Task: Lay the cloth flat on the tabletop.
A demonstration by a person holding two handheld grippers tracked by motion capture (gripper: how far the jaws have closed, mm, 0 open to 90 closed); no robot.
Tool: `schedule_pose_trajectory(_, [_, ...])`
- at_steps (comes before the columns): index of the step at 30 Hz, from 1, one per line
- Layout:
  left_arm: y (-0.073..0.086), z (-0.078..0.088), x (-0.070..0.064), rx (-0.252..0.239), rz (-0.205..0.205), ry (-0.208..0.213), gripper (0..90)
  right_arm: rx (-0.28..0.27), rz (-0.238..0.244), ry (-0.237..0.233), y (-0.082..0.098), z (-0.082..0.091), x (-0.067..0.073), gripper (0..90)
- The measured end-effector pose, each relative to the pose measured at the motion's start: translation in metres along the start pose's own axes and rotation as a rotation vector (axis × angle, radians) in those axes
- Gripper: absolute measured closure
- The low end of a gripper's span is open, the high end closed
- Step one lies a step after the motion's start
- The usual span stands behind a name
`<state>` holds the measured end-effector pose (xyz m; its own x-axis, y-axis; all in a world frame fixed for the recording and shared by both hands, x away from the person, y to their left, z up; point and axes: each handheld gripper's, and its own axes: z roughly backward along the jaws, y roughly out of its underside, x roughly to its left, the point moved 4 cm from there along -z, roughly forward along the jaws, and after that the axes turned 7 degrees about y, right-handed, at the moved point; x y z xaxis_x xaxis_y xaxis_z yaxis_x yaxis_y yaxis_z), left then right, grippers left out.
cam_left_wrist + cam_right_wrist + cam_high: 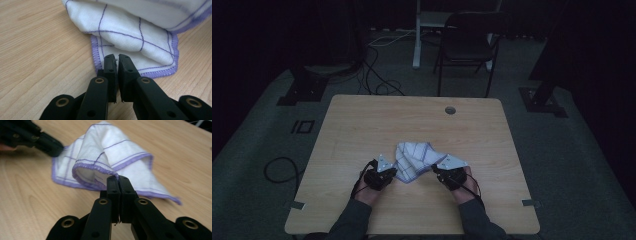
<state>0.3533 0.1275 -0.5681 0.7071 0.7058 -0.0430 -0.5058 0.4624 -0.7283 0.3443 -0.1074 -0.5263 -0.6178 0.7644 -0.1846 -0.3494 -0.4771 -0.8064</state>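
**Two grippers pinch one checked cloth**

One white cloth (414, 161) with purple grid lines and purple hem lies crumpled near the middle of the wooden table (362, 125), toward the person's edge. The left gripper (115, 58) has its jaws nearly together, nipping the cloth's flat hemmed corner. The right gripper (117, 178) is clamped tight on a raised, folded purple edge, lifting it off the tabletop. A dark chair (468, 42) stands beyond the table.

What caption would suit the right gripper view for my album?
Right gripper shut on the purple hem of a checked cloth, lifting it off the wooden table.
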Motion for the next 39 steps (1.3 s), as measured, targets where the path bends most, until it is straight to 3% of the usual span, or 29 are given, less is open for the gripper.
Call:
schedule_pose_trajectory(10, [0.001,0.002,0.006,0.004,0.009,-0.013,87.9,-0.019,-0.041,0.051,0.001,0.009,-0.019,89.6])
schedule_pose_trajectory(24, [0.003,0.008,0.023,0.025,0.026,-0.095,88.7,-0.039,-0.073,0.107,0.002,0.021,-0.039,89.6])
schedule_pose_trajectory(39, [0.010,0.018,0.053,0.033,0.101,-0.167,88.9,-0.056,-0.105,0.163,0.006,0.034,-0.060,89.6])
